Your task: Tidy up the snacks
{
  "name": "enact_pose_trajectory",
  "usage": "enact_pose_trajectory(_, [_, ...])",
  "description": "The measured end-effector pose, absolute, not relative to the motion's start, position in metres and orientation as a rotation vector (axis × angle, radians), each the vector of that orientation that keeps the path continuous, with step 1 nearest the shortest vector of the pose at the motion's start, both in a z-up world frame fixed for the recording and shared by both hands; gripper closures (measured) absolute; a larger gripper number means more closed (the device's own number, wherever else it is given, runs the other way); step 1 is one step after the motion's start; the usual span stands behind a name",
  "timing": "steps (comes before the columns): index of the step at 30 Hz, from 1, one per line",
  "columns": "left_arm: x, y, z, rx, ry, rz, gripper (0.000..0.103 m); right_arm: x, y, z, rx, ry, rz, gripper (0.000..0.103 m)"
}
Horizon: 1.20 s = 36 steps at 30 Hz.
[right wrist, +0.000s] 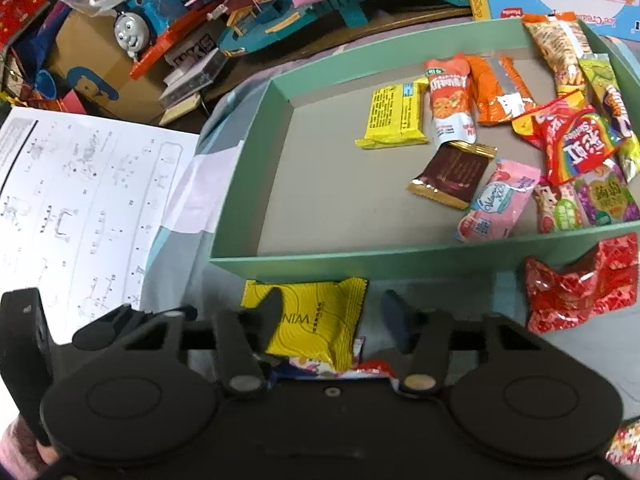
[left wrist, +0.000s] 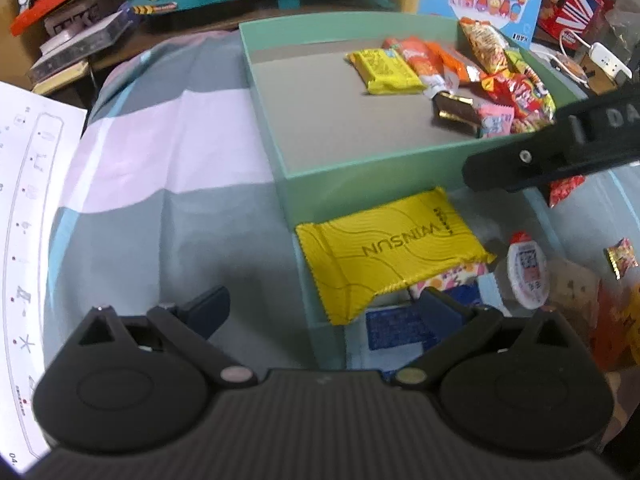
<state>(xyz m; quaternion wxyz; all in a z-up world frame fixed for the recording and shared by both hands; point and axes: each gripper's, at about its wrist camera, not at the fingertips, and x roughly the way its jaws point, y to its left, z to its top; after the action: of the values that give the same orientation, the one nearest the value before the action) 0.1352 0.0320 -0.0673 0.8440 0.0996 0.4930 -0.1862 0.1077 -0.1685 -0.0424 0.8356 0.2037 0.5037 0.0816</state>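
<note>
Both tongs are observed open and empty. The right gripper (right wrist: 332,320) is best closed across the yellow packet (right wrist: 316,320), then lifted toward the green box (right wrist: 248,136) at twelve o'clock; the left gripper (left wrist: 320,312) is kept clear.

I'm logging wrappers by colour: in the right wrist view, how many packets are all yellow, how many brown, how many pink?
Yellow: 2, the bar in the box and the WINSUN packet outside it
Brown: 1, the brown packet
Pink: 1, the pink packet
Total: 4
</note>
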Motion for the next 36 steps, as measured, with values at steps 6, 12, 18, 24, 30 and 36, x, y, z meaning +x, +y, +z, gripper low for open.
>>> enact_pose_trajectory(6, [0.144, 0.045, -0.072, 0.134, 1.068, -0.352, 0.0, 0.124, -0.165, -0.06, 0.424, 1.091, 0.148, 0.084])
enact_pose_trajectory(12, [0.147, 0.061, -0.074, 0.13, 1.069, -0.291, 0.0, 0.129, -0.148, -0.075, 0.446, 1.145, 0.192, 0.086])
enact_pose_trajectory(18, [0.15, 0.09, -0.079, 0.091, 1.096, -0.202, 0.0, 0.122, -0.12, -0.079, 0.43, 1.207, 0.293, 0.086])
enact_pose_trajectory(24, [0.144, 0.124, -0.077, -0.016, 1.09, -0.122, 0.0, 0.108, -0.093, -0.087, 0.414, 1.279, 0.404, 0.08])
enact_pose_trajectory(30, [0.144, 0.13, -0.068, -0.072, 1.072, -0.107, 0.0, 0.088, -0.081, -0.083, 0.366, 1.279, 0.445, 0.041])
enact_pose_trajectory(36, [0.144, 0.115, -0.061, -0.104, 1.079, -0.133, 0.0, 0.057, -0.043, -0.077, 0.108, 1.219, 0.481, 0.039])
